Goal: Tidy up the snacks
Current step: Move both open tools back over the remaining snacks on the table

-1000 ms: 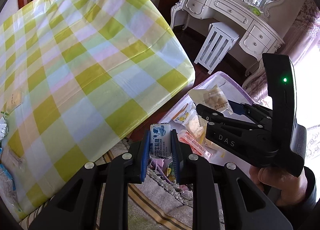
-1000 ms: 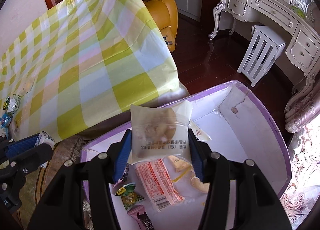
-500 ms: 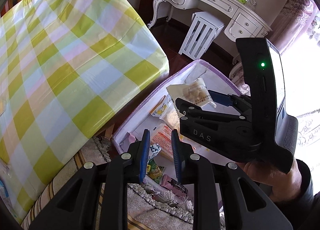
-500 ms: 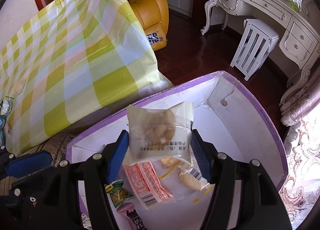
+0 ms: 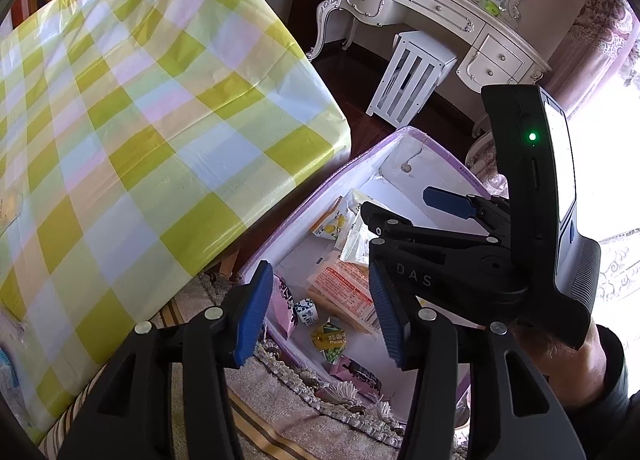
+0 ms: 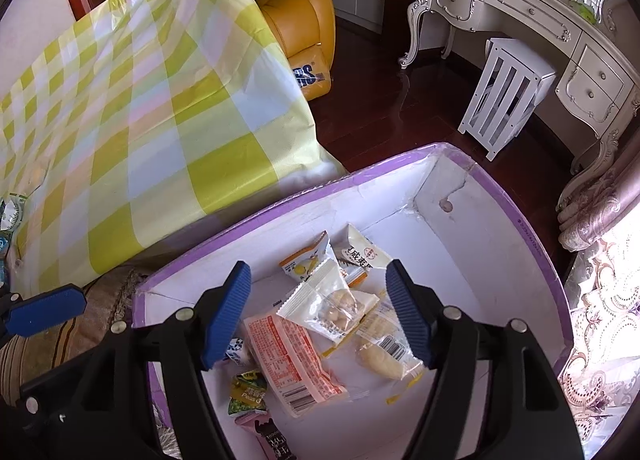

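Both packets have dropped into the purple box (image 6: 532, 236); left gripper (image 5: 320, 308) and right gripper (image 6: 320, 308) gape empty. Risk: withdrawing grippers could snag the rim.

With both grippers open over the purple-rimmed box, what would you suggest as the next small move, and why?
Probably draw both grippers back toward the checked tablecloth for more snacks. The left gripper and right gripper are open and hold nothing, the clear cookie packet and small milk packet lie inside the box, and a few packets remain at the cloth's edge.
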`<action>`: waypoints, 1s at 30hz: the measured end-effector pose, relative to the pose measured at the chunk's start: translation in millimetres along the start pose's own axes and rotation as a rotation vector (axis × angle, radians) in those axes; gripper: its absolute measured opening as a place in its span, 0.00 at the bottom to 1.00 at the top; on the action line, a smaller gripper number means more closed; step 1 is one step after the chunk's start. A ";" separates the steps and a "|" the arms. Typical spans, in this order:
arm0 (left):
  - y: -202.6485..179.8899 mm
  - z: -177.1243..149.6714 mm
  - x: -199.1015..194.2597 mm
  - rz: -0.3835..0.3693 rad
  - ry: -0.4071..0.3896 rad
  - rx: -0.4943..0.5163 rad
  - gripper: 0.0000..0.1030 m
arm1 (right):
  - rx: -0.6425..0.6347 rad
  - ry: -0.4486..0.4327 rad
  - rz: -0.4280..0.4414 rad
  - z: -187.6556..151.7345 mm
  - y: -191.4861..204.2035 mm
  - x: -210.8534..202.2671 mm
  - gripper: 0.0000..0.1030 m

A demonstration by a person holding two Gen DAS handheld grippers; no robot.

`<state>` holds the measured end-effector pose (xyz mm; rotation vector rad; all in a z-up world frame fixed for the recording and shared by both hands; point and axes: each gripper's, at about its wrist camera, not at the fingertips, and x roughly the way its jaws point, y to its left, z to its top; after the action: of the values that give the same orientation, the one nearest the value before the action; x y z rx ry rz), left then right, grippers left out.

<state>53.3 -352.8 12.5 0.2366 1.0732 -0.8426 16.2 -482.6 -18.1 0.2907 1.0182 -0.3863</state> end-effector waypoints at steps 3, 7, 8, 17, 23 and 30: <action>6.6 -0.9 -5.0 0.013 -0.014 -0.014 0.53 | -0.007 -0.002 0.005 0.9 4.3 -2.3 0.71; 18.6 -3.3 -13.7 0.039 -0.036 -0.036 0.54 | -0.026 -0.010 0.022 3.3 13.7 -7.9 0.74; 22.6 -4.0 -16.0 0.040 -0.041 -0.046 0.54 | -0.034 -0.012 0.025 3.9 17.2 -9.4 0.74; 72.8 -18.8 -44.8 0.077 -0.096 -0.170 0.54 | -0.113 -0.027 0.068 9.0 60.8 -21.6 0.74; 117.5 -39.6 -71.3 0.137 -0.139 -0.275 0.55 | -0.185 -0.029 0.108 9.2 99.1 -29.8 0.74; 167.0 -71.9 -107.9 0.204 -0.194 -0.397 0.60 | -0.275 -0.032 0.139 6.2 141.1 -38.9 0.75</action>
<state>100.0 -147.6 32.7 -0.0689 0.9916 -0.4471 65.2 -352.0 26.7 0.1062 1.0000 -0.1222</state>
